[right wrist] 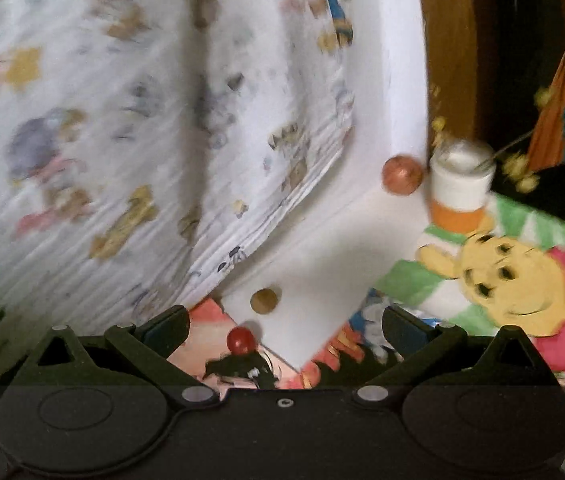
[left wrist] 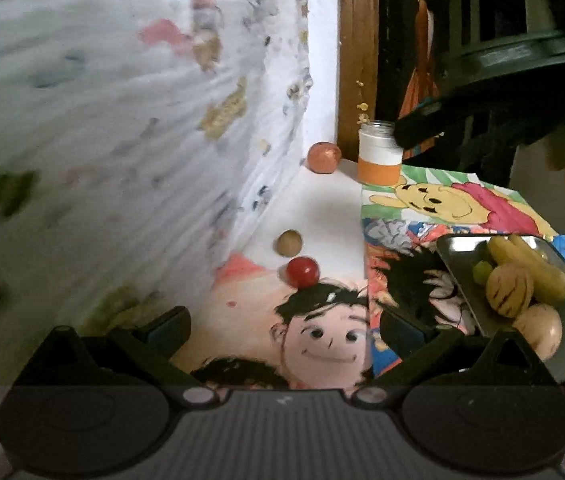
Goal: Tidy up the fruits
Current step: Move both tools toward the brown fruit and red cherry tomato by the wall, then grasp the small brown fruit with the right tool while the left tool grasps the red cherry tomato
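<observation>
On the white counter (left wrist: 322,208), three loose fruits sit in a rough line along the patterned cloth (left wrist: 122,120) that hangs at the left. Nearest the left claw (left wrist: 282,328) is a small red fruit (left wrist: 302,272), resting right at the top edge of a cartoon face picture (left wrist: 322,340). Just beyond it, a small brown fruit (left wrist: 289,242) on bare white. Far back in the corner, an orange-red fruit (left wrist: 324,157), just beside a white and orange jar (left wrist: 379,154).

Over to the right, a shiny metal tray (left wrist: 462,268) lies on the bright cartoon sheets, and it's already loaded: pale striped fruits (left wrist: 509,289), a long yellow-green one (left wrist: 534,268), a small green one (left wrist: 482,270).

Left claw, fingers spread wide, nothing between them. Right claw (right wrist: 286,328), same story: spread wide and empty, hanging low over the counter with the red fruit (right wrist: 241,339) sitting between its fingertips in view, the brown fruit (right wrist: 264,301) just past it. The right view is blurred.
</observation>
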`<action>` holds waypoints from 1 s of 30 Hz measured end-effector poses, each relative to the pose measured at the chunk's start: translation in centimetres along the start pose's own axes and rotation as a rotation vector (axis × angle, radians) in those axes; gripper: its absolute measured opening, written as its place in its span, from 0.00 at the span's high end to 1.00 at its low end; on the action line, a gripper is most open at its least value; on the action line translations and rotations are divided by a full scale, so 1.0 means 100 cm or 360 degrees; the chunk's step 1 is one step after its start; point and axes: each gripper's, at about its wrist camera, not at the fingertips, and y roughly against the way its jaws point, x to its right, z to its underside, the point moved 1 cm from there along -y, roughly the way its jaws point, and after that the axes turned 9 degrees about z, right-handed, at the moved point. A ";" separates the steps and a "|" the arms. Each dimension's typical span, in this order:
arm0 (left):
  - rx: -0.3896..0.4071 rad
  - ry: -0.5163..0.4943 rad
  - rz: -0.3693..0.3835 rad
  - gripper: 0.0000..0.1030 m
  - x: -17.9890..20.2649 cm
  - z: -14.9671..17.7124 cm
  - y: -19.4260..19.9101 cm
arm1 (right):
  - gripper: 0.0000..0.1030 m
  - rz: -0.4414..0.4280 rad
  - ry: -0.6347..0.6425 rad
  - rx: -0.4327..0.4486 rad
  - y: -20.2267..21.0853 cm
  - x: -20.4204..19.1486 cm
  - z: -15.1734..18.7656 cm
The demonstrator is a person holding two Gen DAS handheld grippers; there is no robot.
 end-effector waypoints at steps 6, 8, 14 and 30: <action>0.0002 -0.0025 0.0039 0.00 -0.003 -0.013 -0.035 | 0.09 -0.0089 -0.0025 -0.0135 -0.072 -0.005 -0.007; -0.0007 -0.0030 0.0047 0.01 -0.004 -0.016 -0.046 | 0.14 -0.0113 -0.0002 -0.0164 -0.089 -0.010 -0.005; -0.0049 -0.0055 0.0079 0.11 -0.005 -0.017 -0.072 | 0.25 -0.0185 -0.0052 -0.0201 -0.125 -0.012 -0.001; -0.0075 0.0070 0.0067 0.32 -0.017 -0.019 -0.101 | 0.50 -0.0254 -0.0079 -0.0238 -0.166 -0.017 0.005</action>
